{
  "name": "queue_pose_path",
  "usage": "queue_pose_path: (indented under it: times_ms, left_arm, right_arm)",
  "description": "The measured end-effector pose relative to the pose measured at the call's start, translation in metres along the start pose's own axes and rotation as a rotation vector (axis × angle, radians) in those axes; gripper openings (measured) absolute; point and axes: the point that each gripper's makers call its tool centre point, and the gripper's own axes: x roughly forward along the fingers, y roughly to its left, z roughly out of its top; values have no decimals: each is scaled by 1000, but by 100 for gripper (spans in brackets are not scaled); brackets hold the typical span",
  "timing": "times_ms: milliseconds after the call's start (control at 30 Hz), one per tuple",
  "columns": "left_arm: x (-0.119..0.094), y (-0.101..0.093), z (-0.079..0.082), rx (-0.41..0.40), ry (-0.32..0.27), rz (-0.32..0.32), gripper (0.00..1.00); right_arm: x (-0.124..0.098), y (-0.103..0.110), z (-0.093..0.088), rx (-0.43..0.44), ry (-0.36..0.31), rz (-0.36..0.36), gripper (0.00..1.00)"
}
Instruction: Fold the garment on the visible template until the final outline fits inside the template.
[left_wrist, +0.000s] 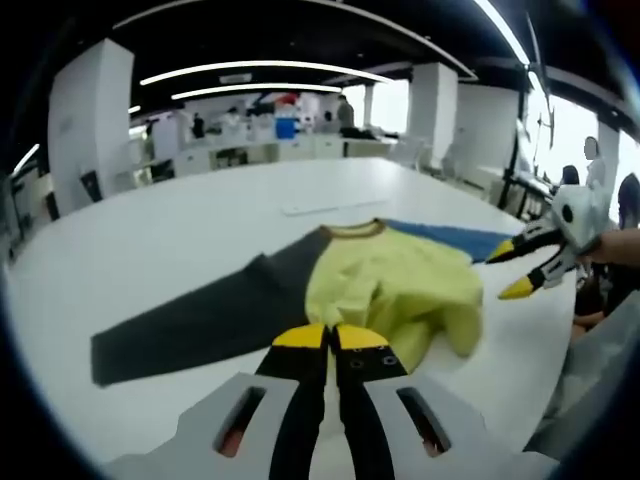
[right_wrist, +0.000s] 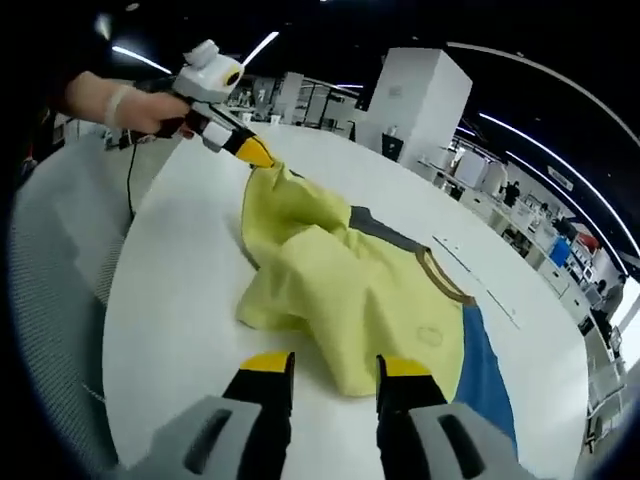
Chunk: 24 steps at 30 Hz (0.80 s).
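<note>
White table (left_wrist: 200, 215), large, rounded edge, smooth matte top. Lying directly on it: one garment (left_wrist: 390, 285), yellow body with brown collar, one dark grey sleeve (left_wrist: 190, 325) spread flat, one blue sleeve (left_wrist: 450, 238) on the opposite side; the yellow body is rumpled and partly folded over near the table's edge. Also a thin pale strip (left_wrist: 330, 207) flat beyond the collar, towards the table's middle.
</note>
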Motion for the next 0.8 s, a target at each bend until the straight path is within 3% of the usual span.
queue_pose_path:
  times_ms: [167, 367, 567, 800]
  left_arm:
    - [1, 2, -5, -6, 9, 0, 0]
    - [0, 3, -8, -10, 15, 0, 0]
    - [2, 3, -12, -15, 18, 1, 0]
    - [4, 5, -9, -8, 17, -2, 0]
  right_arm:
    - [17, 2, -5, -76, 44, -18, 19]
    - [24, 8, -2, -138, 42, -9, 0]
    - [14, 0, 7, -122, 24, -20, 0]
    - [1, -24, 27, -99, -11, -49, 0]
